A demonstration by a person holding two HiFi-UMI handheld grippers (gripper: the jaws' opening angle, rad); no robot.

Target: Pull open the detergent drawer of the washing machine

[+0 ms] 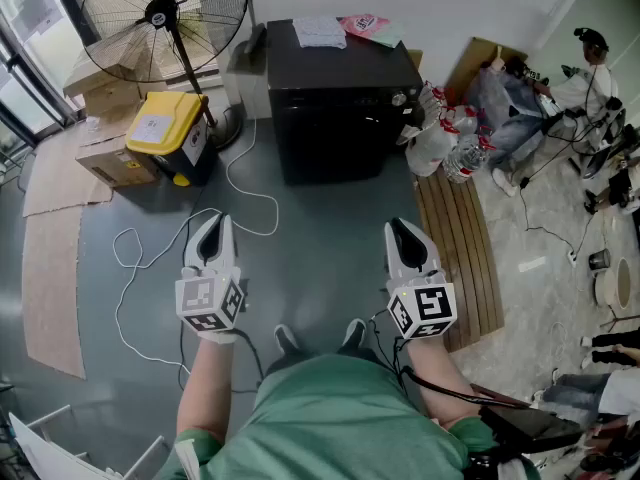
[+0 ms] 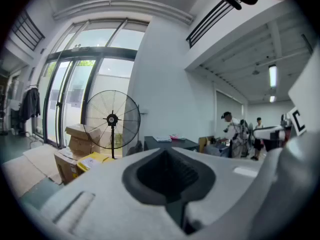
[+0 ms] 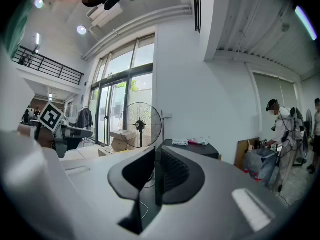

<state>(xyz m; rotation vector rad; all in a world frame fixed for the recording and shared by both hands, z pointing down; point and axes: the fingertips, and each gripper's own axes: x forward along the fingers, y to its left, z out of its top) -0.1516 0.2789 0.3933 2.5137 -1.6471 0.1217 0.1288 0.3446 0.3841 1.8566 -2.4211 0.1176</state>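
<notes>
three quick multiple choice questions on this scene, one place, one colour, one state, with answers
1. In the head view, where does the fan stand from the washing machine?
A on top of it
B to its left
C to its right
2. The container beside the cardboard boxes is
A yellow
B red
C blue
3. The left gripper and right gripper are
A both wide open
B one open, one shut
C both shut, empty
Answers: B, the fan is up left of the washing machine; A, its lid is yellow; C, each gripper view shows jaws together, nothing between.
</notes>
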